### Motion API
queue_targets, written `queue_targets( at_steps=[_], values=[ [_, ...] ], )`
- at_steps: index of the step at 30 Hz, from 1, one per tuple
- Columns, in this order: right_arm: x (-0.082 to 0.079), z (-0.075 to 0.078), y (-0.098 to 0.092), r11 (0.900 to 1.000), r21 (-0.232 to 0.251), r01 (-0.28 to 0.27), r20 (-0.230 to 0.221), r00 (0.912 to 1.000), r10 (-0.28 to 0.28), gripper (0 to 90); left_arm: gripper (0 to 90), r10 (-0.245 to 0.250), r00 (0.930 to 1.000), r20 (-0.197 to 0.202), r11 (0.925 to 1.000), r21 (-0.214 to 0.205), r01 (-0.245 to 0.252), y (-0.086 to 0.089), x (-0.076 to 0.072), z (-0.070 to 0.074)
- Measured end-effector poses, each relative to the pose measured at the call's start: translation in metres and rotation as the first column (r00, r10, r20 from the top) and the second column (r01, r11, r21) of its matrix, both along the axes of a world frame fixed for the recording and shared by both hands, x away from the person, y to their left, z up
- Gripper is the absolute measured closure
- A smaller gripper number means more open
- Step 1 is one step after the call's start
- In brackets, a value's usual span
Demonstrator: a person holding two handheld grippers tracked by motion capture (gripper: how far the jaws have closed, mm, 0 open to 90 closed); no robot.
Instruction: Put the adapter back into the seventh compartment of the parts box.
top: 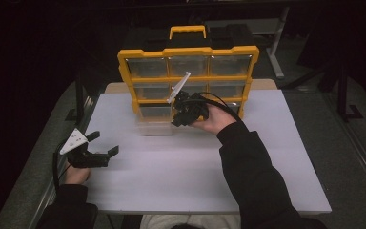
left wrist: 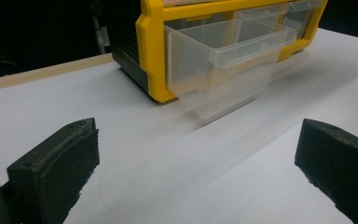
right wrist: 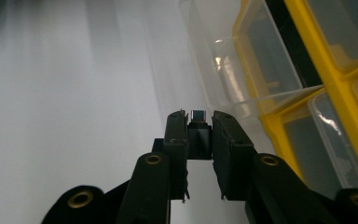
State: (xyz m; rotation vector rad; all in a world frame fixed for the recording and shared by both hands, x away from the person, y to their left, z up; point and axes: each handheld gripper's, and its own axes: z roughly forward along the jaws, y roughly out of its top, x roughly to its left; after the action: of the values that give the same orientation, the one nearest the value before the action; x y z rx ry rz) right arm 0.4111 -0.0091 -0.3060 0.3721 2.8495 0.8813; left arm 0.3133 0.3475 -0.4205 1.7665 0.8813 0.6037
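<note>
Black jaws of the right gripper (right wrist: 199, 128) clench a small dark plug with a metal tip (right wrist: 198, 116), held beside the pulled-out clear drawer (right wrist: 214, 60) at the bottom left of the yellow organizer (top: 188, 78). That organizer stands upright at the far side of the white counter (top: 171, 181). Well apart, near the counter's left edge, the left gripper (top: 102, 143) rests with its jaws spread wide, released, facing the drawer (left wrist: 223, 65).

A glossy yellow plastic organizer (top: 188, 52) holds clear, smooth plastic drawers (left wrist: 223, 60) on a matt white table (top: 195, 176). The black jaw pads (left wrist: 56, 172) look rough and matt. Brass-coloured metal rivets (right wrist: 153, 159) shine on smooth black links.
</note>
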Motion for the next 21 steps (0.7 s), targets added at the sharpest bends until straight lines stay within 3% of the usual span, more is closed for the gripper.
queue_targets(
  at_steps=[10, 21],
  values=[
    [0.014, 0.013, 0.007, 0.9999, 0.009, 0.005, 0.019, 0.9998, -0.005, 74.6, 0.0, -0.001, 1.0000, -0.001, 1.0000, -0.003, 0.001, 0.000, 0.000, 0.000],
    [0.029, 0.012, 0.021, 0.9999, 0.003, 0.010, 0.023, 0.9997, -0.010, 74.7, 0.0, 0.001, 1.0000, -0.001, 1.0000, -0.006, -0.001, 0.001, 0.000, 0.000]
  ],
)
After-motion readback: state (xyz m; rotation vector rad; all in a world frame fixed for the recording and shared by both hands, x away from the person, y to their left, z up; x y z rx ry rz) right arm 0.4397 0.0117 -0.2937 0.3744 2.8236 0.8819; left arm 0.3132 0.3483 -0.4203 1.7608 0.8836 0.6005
